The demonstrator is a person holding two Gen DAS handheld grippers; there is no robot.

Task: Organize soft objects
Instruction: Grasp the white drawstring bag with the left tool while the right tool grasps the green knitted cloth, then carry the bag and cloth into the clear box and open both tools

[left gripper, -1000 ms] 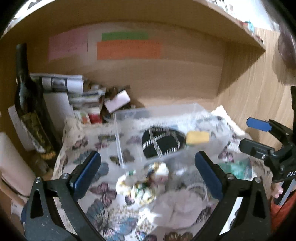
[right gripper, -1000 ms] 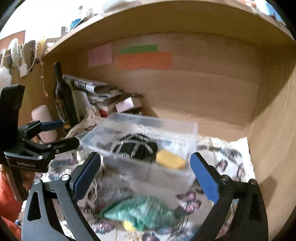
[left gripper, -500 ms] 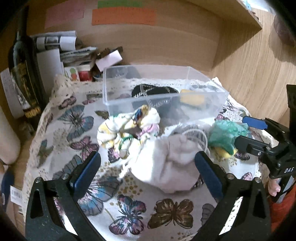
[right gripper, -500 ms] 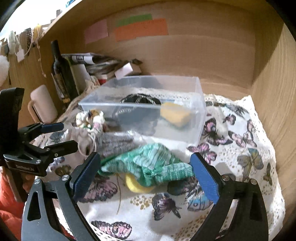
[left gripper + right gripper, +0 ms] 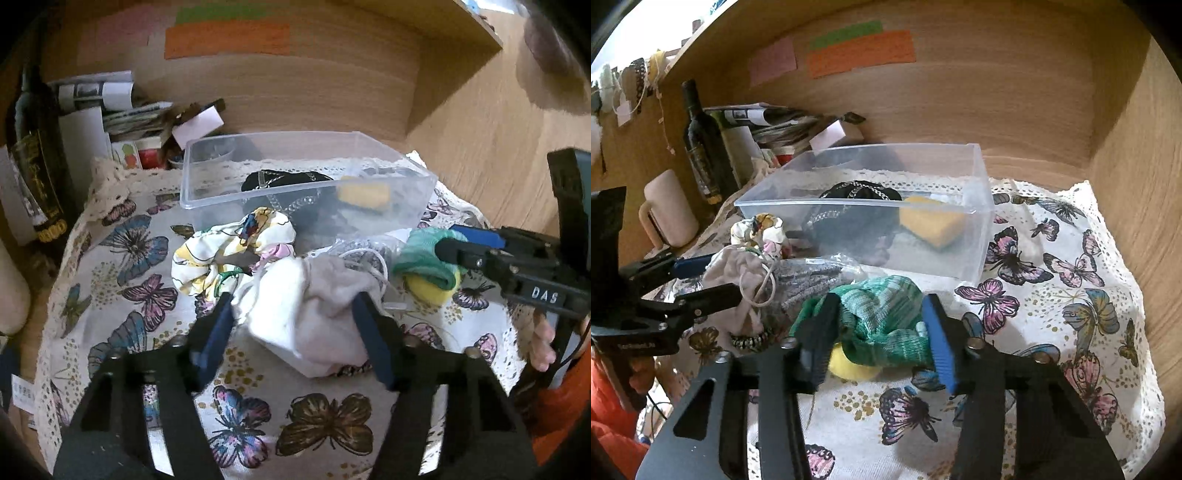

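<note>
Here your butterfly cloth (image 5: 1071, 295) lies bare along the right of the right wrist view, up to its lace edge. The clear bin (image 5: 975, 221), centre frame, stands open-topped just behind the pile. Your left gripper (image 5: 291, 314) is closing around the grey pouch (image 5: 314, 306), lower centre, its fingers against the fabric. Your right gripper (image 5: 879, 325) is closing on the green knit bundle (image 5: 886, 314), pads touching its sides.

I see a crumpled pale grey pouch (image 5: 310, 314) on the butterfly cloth, a floral scrunchie (image 5: 229, 251) touching its far side, and a green knit piece (image 5: 886, 317) over a yellow ball (image 5: 849, 363). In the clear box (image 5: 982, 221) lie a black chained item (image 5: 857, 192) and a yellow sponge (image 5: 932, 221).
</note>
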